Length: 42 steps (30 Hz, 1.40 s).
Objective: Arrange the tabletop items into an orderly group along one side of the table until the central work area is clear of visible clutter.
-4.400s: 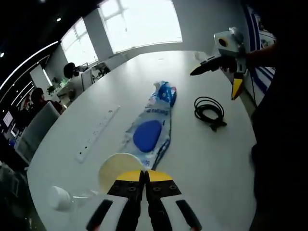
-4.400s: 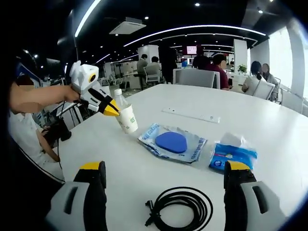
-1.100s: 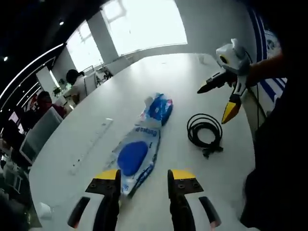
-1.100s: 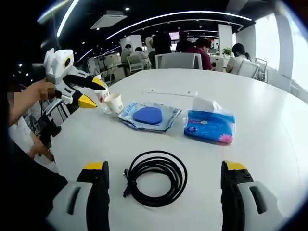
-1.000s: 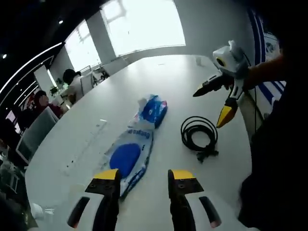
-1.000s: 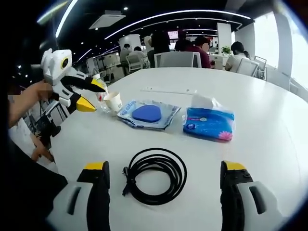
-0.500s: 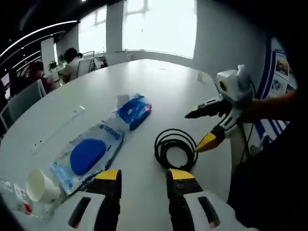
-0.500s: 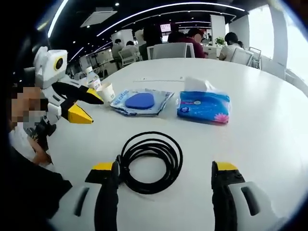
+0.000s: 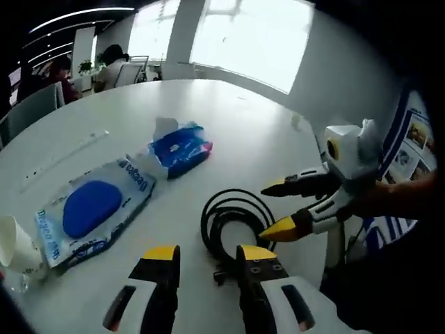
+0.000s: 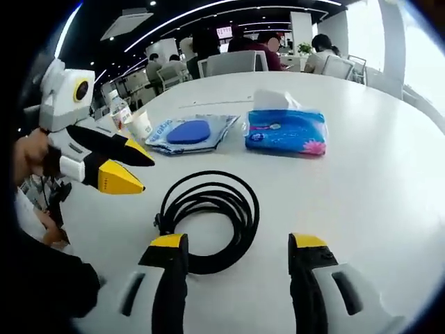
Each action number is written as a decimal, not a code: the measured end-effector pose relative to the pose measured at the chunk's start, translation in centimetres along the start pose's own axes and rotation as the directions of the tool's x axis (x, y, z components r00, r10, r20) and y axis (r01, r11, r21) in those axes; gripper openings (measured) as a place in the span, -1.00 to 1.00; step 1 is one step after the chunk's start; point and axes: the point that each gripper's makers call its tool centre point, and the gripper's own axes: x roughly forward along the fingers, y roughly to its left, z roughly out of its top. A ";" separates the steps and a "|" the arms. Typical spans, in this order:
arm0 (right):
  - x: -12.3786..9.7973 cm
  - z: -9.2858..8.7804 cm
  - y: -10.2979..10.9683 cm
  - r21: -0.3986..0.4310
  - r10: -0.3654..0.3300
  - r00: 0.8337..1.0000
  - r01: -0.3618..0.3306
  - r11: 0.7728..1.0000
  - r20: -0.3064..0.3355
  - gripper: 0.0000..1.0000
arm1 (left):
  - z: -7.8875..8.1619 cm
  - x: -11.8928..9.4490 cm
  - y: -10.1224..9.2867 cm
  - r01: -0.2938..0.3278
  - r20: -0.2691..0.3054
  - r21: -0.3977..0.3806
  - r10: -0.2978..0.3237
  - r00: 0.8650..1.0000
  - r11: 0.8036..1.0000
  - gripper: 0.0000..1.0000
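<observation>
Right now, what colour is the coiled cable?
Black; the cable shows best in the right gripper view.

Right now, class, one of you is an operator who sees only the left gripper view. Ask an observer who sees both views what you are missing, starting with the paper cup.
Operator: What stands behind the paper cup?
Observer: A clear bottle, just beyond it near the table's edge.
Operator: Is the right gripper around the cable?
Observer: The right gripper view shows its jaws open, with the coil's near loop lying between them, not gripped.
Operator: Anything on the tissue pack's far side?
Observer: A pink flower print at one corner.
</observation>
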 end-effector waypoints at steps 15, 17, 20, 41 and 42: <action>1.3 -0.6 0.2 -0.034 -0.036 0.999 0.035 0.999 -0.031 -0.24 | -1.7 2.4 -0.6 -0.007 -0.049 -0.043 0.005 0.999 0.999 -0.52; 1.5 -0.9 0.4 -0.041 -0.038 0.998 0.036 0.998 -0.042 -0.28 | -2.1 2.7 -0.6 -0.011 -0.061 -0.037 0.009 0.998 0.999 -0.53; 1.3 -1.1 0.6 -0.041 -0.044 0.998 0.042 0.998 -0.053 -0.35 | -2.7 3.0 -1.0 0.015 -0.089 -0.045 -0.019 0.996 0.999 -0.64; 1.6 -1.5 0.1 0.003 -0.066 0.995 0.066 0.998 -0.074 -0.72 | -3.0 3.3 -1.1 0.035 -0.118 -0.089 -0.045 0.992 0.995 -0.85; 1.6 -1.5 0.0 0.005 -0.067 0.995 0.067 0.998 -0.074 -0.74 | -3.0 3.2 -1.1 0.037 -0.117 -0.096 -0.048 0.992 0.995 -0.86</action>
